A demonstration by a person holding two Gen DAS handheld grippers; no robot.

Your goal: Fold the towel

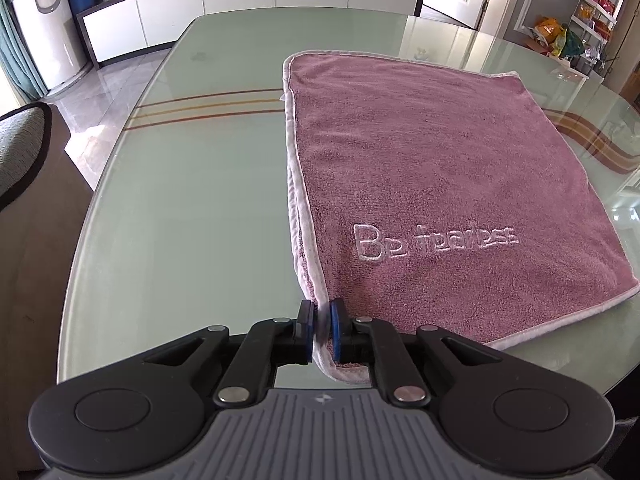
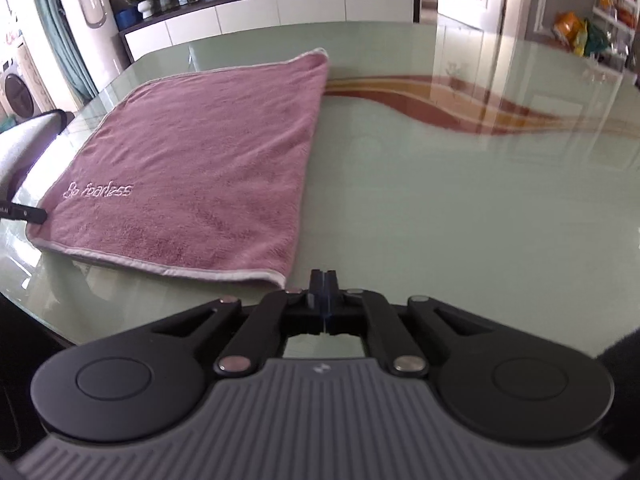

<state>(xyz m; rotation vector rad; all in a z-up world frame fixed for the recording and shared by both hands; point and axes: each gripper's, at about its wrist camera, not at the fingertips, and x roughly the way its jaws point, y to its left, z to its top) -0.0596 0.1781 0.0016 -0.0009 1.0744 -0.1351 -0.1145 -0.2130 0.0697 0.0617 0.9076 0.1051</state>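
Two layers of pink terry already lie stacked on the glass table [image 1: 180, 200], so the towel [image 1: 440, 168] appears to be folded at least once. It lies flat ahead and to the right of the left gripper [image 1: 321, 330], whose blue pads [image 1: 337, 332] are pinched narrowly on the pale hem at the near left corner. Seen from the right gripper [image 2: 323, 296], the towel sits ahead and to the left, its near right corner just beside the claw tips but apart from them. That claw is fully closed with nothing between its jaws.

Handling, as judged: the cloth is soft, limp and light; it will sag and drape when lifted, and the pile should offer good friction to the pads. It should slide easily on the slick glass. Take hold at the bound hem, at corners, with both layers captured together.

Embroidered script on the towel reads "Be fearless". No other label or writing on it is legible.
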